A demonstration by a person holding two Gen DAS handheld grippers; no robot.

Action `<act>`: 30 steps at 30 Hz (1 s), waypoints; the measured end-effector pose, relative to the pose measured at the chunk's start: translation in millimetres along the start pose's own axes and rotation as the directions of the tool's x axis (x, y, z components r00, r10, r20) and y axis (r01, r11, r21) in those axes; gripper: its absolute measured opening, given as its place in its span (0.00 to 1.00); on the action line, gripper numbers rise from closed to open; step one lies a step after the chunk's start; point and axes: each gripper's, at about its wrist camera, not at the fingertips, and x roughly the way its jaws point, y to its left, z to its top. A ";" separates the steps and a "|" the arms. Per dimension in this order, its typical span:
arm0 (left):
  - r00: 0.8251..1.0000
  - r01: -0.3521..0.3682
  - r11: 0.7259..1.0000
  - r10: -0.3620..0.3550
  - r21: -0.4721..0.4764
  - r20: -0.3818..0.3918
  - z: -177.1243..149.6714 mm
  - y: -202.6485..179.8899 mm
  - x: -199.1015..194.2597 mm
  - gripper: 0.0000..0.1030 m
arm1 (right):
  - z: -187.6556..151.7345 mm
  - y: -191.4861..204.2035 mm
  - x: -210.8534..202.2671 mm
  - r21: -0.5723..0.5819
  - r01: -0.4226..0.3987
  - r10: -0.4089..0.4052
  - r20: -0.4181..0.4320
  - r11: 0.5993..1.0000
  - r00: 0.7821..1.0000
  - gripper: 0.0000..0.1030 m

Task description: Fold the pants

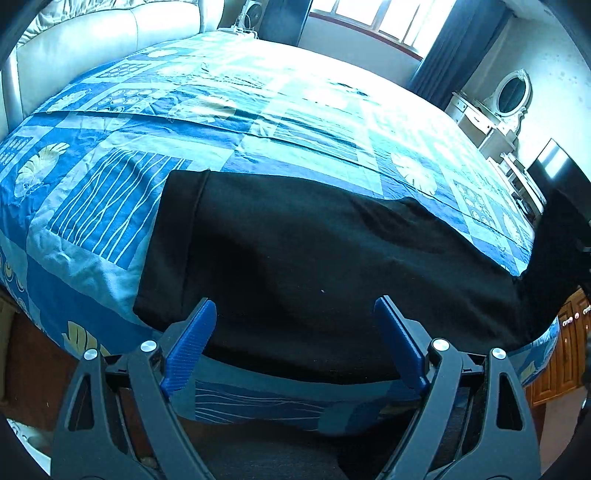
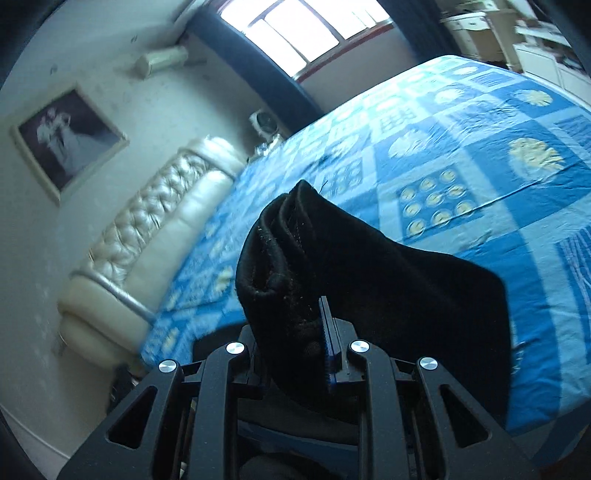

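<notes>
The black pants point(image 1: 314, 266) lie along the near edge of the bed point(image 1: 258, 110), spread flat over the blue patchwork cover point(image 1: 110, 206). One end is squared off toward the left; the other runs right and rises off the bed at the edge of the left view.

The left gripper point(image 1: 295, 325) hovers just above the pants near the bed's edge, its blue fingers point(image 1: 192, 343) spread wide with only cloth showing below the gap. They do not seem to touch the fabric, though the angle makes that hard to judge.

The right gripper point(image 2: 317, 332) has its fingers pinching a bunched end of the pants point(image 2: 369, 266), lifted clear of the cover. A thick hem or waistband curls up above the fingers, and the rest of the cloth drapes away to the right and down toward the bed. Only one blue finger point(image 2: 328, 339) shows; the other is buried in cloth.

Behind the bed stand a padded cream headboard point(image 2: 155, 236), a framed picture point(image 2: 70, 136) on the wall, a bright window point(image 1: 388, 22) and a white dresser point(image 1: 495, 114).
</notes>
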 end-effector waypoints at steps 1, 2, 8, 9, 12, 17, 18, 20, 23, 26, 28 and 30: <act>1.000 0.002 1.000 -0.002 0.001 -0.001 -0.2 0.2 0.3 0.85 | -5.6 3.2 12.4 -0.004 0.006 -0.006 -0.025 1.000 1.000 0.21; 1.000 0.005 1.000 -0.005 0.001 -0.003 -0.4 -0.6 0.7 0.85 | -10.6 7.1 23.9 -0.015 0.018 -0.018 -0.046 1.000 0.999 0.21; 1.000 0.008 1.000 -0.008 0.002 -0.006 -1.1 -1.8 1.5 0.85 | -52.1 32.5 83.7 -0.111 0.068 -0.087 -0.176 0.991 0.981 0.21; 1.000 0.008 1.000 -0.008 0.001 -0.006 -1.2 -1.7 1.4 0.85 | -60.1 36.7 92.3 -0.128 0.076 -0.100 -0.195 0.989 0.976 0.21; 1.000 0.009 1.000 -0.009 0.002 -0.009 -1.1 -2.1 2.1 0.85 | -73.4 45.0 106.2 -0.185 0.104 -0.146 -0.226 0.977 0.963 0.21; 1.000 0.013 1.000 -0.013 0.007 -0.011 -1.5 -4.7 3.8 0.85 | -92.5 54.0 118.8 -0.280 0.146 -0.220 -0.254 0.949 0.942 0.21; 1.000 0.013 1.000 -0.013 0.009 -0.012 -1.4 -5.4 4.2 0.85 | -95.7 54.6 121.8 -0.285 0.148 -0.225 -0.258 0.947 0.940 0.21; 1.000 0.015 1.000 -0.015 0.014 -0.014 -1.7 -6.9 5.0 0.85 | -99.3 54.4 124.1 -0.293 0.155 -0.234 -0.261 0.944 0.937 0.22; 1.000 0.018 1.000 -0.017 0.015 -0.018 -2.1 -8.1 6.2 0.85 | -104.2 56.8 126.4 -0.313 0.169 -0.254 -0.257 0.935 0.932 0.24; 1.000 0.019 1.000 -0.019 0.016 -0.021 -3.0 -9.2 7.1 0.85 | -110.1 61.8 131.1 -0.333 0.185 -0.277 -0.255 0.925 0.926 0.26; 1.000 0.018 1.000 -0.018 0.015 -0.021 -3.3 -9.3 7.3 0.85 | -112.6 64.3 132.4 -0.341 0.189 -0.284 -0.254 0.921 0.925 0.30; 1.000 0.020 1.000 -0.020 0.013 -0.023 -3.6 -9.7 7.6 0.85 | -114.6 67.4 133.1 -0.347 0.188 -0.285 -0.254 0.919 0.924 0.35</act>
